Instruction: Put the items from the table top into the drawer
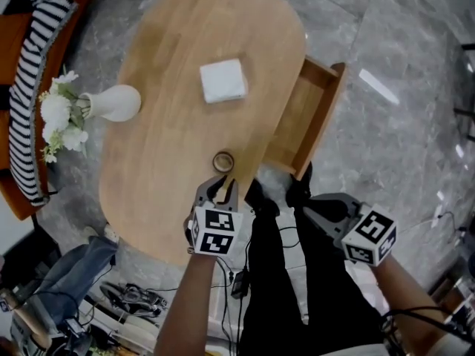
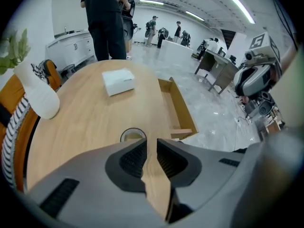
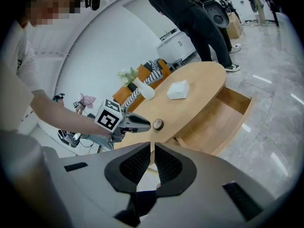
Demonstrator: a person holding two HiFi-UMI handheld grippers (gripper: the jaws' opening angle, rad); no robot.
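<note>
1. The left hand-held gripper (image 2: 151,144) has its jaws a little apart, with only bare wood showing between the ribbed black pads.
2. The right hand-held gripper (image 3: 152,148) has its jaws drawn together to a thin slit and grips nothing.
3. The bench (image 1: 163,154) is an oval of smooth pale wood, and its drawer (image 1: 304,117) is pulled open.
4. A small tape ring (image 1: 223,162) lies just ahead of the left tips.
5. A square white packet (image 1: 223,80) lies well beyond the ring, beside a tipped white vase (image 1: 111,103).
</note>
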